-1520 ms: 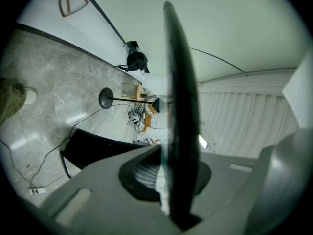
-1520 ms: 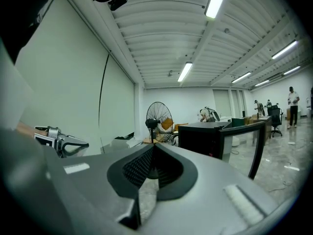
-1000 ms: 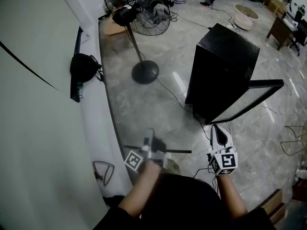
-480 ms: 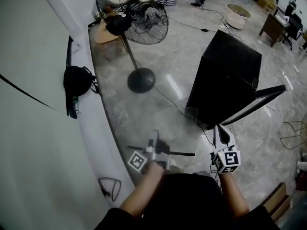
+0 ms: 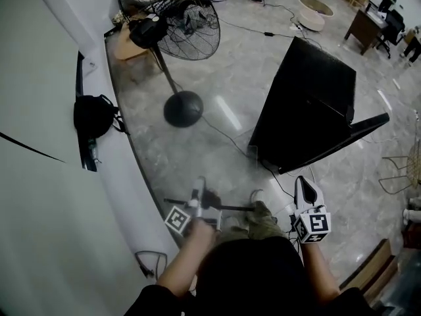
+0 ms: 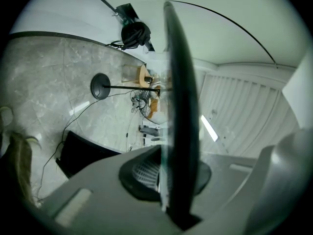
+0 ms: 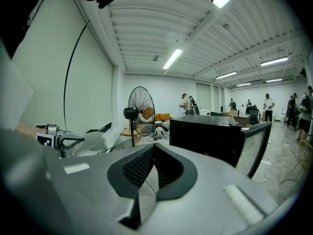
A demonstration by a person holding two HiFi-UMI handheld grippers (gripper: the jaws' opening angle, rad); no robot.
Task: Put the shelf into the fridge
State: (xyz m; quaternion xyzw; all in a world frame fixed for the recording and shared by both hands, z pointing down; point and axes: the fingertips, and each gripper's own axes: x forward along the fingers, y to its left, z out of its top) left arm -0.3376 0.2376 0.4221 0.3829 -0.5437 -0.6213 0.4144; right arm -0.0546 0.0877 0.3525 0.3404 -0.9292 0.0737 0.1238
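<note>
The shelf (image 5: 197,157) is a large clear glass pane with a dark trim strip (image 5: 230,207) along its near edge, held level over the floor. My left gripper (image 5: 199,193) is shut on that trim; in the left gripper view the dark edge (image 6: 181,106) runs straight up between the pads (image 6: 142,173). My right gripper (image 5: 304,188) hangs to the right of the pane, shut, with nothing between its pads (image 7: 137,168). The fridge (image 5: 309,110) is a black box on the floor ahead, its framed door (image 5: 358,127) swung open to the right. The right gripper view faces the fridge (image 7: 205,136).
A standing fan (image 5: 174,25) with a round base (image 5: 183,108) stands ahead on the left. A black bag (image 5: 92,115) hangs on the white wall at the left. A cable (image 5: 227,135) runs across the floor to the fridge. People and furniture stand far back.
The fridge and fan have shifted in the head view as I step forward, and a shoe now shows below the trim. Both grippers keep their hold and spacing.
</note>
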